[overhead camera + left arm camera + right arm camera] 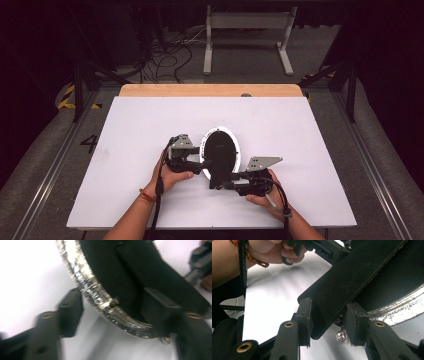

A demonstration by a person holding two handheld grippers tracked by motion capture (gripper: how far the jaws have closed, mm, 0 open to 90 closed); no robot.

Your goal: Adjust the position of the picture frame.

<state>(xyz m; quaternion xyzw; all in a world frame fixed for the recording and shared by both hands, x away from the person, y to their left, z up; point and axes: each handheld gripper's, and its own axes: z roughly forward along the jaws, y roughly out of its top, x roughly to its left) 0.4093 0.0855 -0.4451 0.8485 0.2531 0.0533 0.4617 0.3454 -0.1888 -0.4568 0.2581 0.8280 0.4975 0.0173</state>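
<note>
1. High view: the oval mirror (pixel 220 150), black back up and rimmed in silver, lies mid-table (pixel 150 125) between your left gripper (pixel 196 161) and your right gripper (pixel 227 181).
2. Left gripper view: your jaws straddle the mirror's glittering rim (pixel 100 297); whether they press it, you cannot tell.
3. Right gripper view: your jaws grip the black stand flap (pixel 347 287), one pad against each edge.

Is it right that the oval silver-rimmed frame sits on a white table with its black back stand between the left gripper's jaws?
Not quite. The stand of the frame on the white table sits between the right gripper's jaws, as the right gripper view shows. The left gripper is at the frame's rim.
</note>
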